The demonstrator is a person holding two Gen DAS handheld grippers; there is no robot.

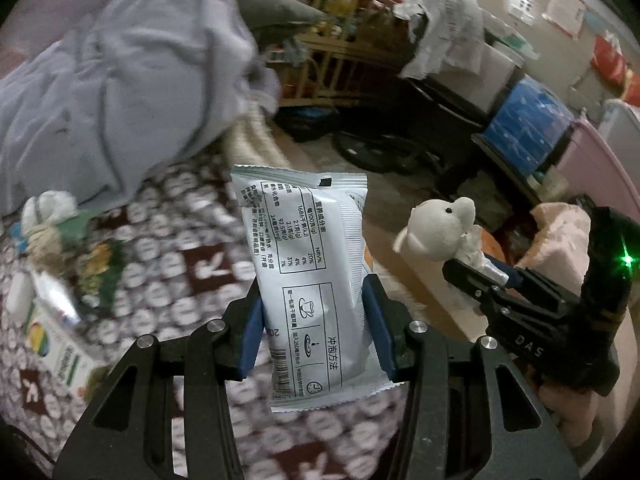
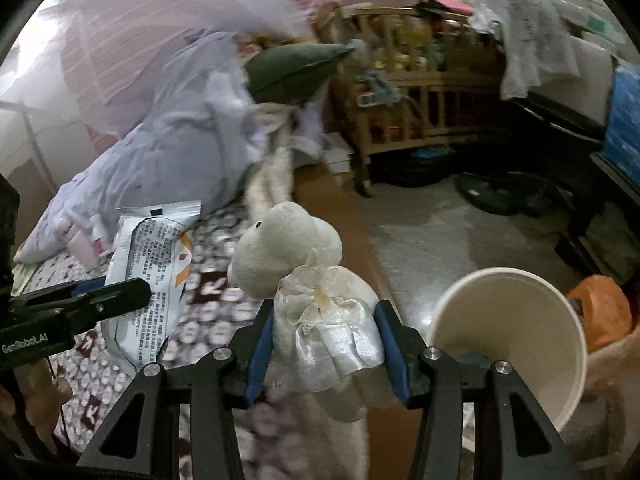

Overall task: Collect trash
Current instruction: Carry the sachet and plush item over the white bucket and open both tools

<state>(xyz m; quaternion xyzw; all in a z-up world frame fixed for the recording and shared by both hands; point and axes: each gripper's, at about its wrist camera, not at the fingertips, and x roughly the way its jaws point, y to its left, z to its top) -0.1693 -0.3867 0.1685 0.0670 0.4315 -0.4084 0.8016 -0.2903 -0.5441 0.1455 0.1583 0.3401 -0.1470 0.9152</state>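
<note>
Bed, far left: your left view shows a carton (image 1: 60, 344) and blurred litter lying on the patterned bedspread (image 1: 168, 248), with a grey quilt (image 1: 120, 80) heaped behind them.
Left gripper: your left gripper (image 1: 316, 320) points forward and downward over the bedspread, its blue pads (image 1: 252, 332) pressed against both long edges of the sachet.
Sachet: the sachet (image 1: 308, 264) stands upright between those pads, its printed side facing the camera and its top edge free above the fingertips.
Right gripper: your right gripper (image 2: 328, 340) tilts downward beside the left one, near it but apart; in the left view it reaches in from the right, with your hand (image 1: 568, 400) wrapped under its body.
Toy: a white plush toy (image 2: 296, 264) in a satin dress is pinched at the skirt between the right pads (image 2: 260, 352), its head above the fingertips.
Cup: a white paper cup (image 2: 516, 332) lies just right of the right gripper, its mouth towards the camera; I cannot tell what it rests on.
Bag: an orange bag (image 2: 600, 312) shows behind the cup's rim.
Room beyond: a wooden crib (image 2: 420, 92) stands across the floor, well apart from both grippers.
</note>
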